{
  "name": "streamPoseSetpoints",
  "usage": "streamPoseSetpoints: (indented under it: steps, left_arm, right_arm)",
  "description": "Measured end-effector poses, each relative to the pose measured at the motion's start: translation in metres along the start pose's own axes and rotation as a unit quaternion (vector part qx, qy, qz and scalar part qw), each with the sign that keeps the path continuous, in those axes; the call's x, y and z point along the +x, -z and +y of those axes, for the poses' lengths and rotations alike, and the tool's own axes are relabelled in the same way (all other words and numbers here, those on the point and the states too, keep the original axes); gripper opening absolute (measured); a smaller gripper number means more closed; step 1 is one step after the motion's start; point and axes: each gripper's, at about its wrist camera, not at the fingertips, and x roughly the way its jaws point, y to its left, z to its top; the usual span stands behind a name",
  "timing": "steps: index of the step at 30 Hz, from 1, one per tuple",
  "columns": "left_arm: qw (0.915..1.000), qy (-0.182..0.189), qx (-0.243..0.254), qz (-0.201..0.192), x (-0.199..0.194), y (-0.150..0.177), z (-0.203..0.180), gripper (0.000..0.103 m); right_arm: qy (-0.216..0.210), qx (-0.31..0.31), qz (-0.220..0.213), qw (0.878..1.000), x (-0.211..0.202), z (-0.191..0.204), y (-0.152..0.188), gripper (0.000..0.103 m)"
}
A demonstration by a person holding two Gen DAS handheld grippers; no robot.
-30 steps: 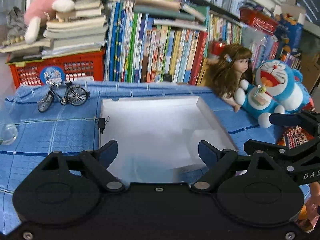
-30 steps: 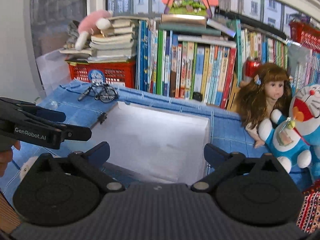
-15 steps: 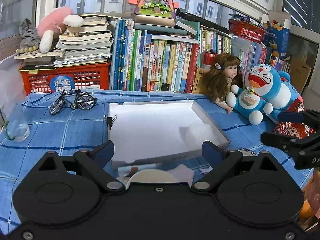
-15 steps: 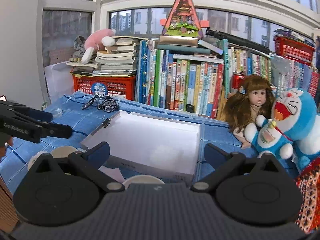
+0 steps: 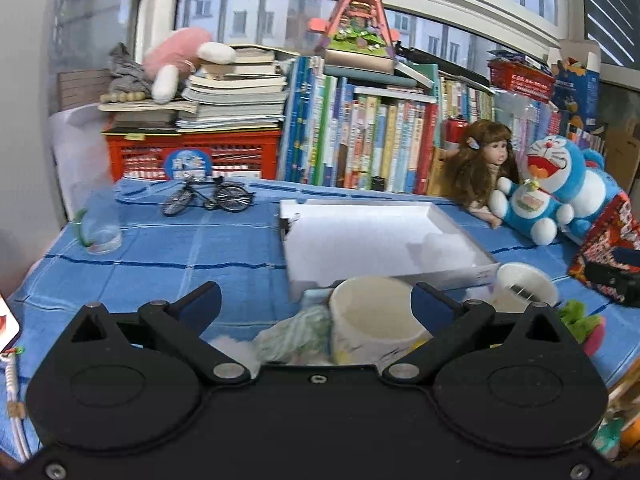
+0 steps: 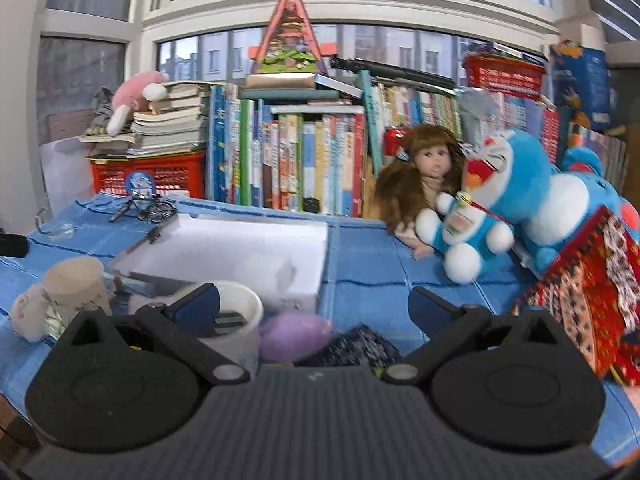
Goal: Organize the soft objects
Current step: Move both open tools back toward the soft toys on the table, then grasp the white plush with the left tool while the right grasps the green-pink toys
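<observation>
With both grippers' fingers (image 5: 200, 300) being held wide open and empty, the crumpled pale-green soft cloth (image 5: 298, 332) beside the cream ceramic mug (image 5: 372, 324) is being best approached low, clear of the mug, for the shallow white cardboard tray (image 5: 384, 240).

A woven blue checked cloth (image 5: 168, 252) covers the counter, carrying a smooth matt white cardboard tray (image 5: 384, 240), a glossy glazed mug (image 5: 372, 324), a fuzzy plush blue cat (image 6: 500, 204), a clear glass jar (image 5: 100, 224) and a red plastic lattice crate (image 5: 192, 152), behind matt black plastic tools.
</observation>
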Motion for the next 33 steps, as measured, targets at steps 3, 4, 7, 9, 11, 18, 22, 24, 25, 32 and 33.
streamPoseSetpoints:
  steps: [3, 4, 7, 9, 11, 18, 22, 24, 25, 32, 33]
  left_arm:
    - [0.9997, -0.023, 0.009, -0.002, 0.0, 0.019, 0.004, 0.101]
    - [0.9995, -0.03, 0.009, 0.0, 0.001, 0.026, 0.005, 0.101]
    - [0.9989, -0.046, -0.009, 0.005, 0.002, 0.042, 0.012, 0.101]
    - [0.9977, -0.059, -0.03, 0.016, 0.007, 0.05, 0.019, 0.101]
    - [0.9954, -0.07, -0.051, 0.039, 0.014, 0.058, 0.027, 0.101]
    - [0.9932, -0.083, -0.059, 0.055, 0.025, 0.075, 0.036, 0.1]
    - [0.992, -0.097, -0.051, 0.062, 0.033, 0.076, 0.033, 0.095]
    - [0.9917, -0.101, -0.049, 0.063, 0.037, 0.076, 0.032, 0.091]
    - [0.9915, -0.103, -0.049, 0.063, 0.038, 0.076, 0.032, 0.09]
    - [0.9907, -0.103, -0.058, 0.067, 0.045, 0.076, 0.035, 0.087]
    - [0.9907, -0.104, -0.058, 0.067, 0.046, 0.075, 0.035, 0.087]
  right_arm:
    - [0.012, 0.006, 0.001, 1.0, -0.001, -0.003, 0.013, 0.103]
    - [0.016, 0.008, 0.002, 1.0, -0.002, -0.004, 0.017, 0.103]
    - [0.025, 0.01, 0.003, 1.0, -0.003, -0.005, 0.027, 0.103]
    - [0.032, 0.011, 0.007, 0.999, -0.003, -0.005, 0.033, 0.103]
    - [0.033, 0.012, 0.018, 0.999, -0.002, -0.005, 0.04, 0.103]
    - [0.059, 0.026, 0.047, 0.997, 0.004, -0.011, 0.058, 0.1]
    - [0.071, 0.035, 0.059, 0.995, 0.009, -0.016, 0.064, 0.097]
    - [0.076, 0.037, 0.065, 0.994, 0.011, -0.018, 0.067, 0.095]
    - [0.079, 0.037, 0.067, 0.994, 0.012, -0.019, 0.068, 0.095]
    - [0.091, 0.042, 0.074, 0.992, 0.021, -0.022, 0.072, 0.095]
    - [0.092, 0.043, 0.074, 0.992, 0.022, -0.022, 0.072, 0.094]
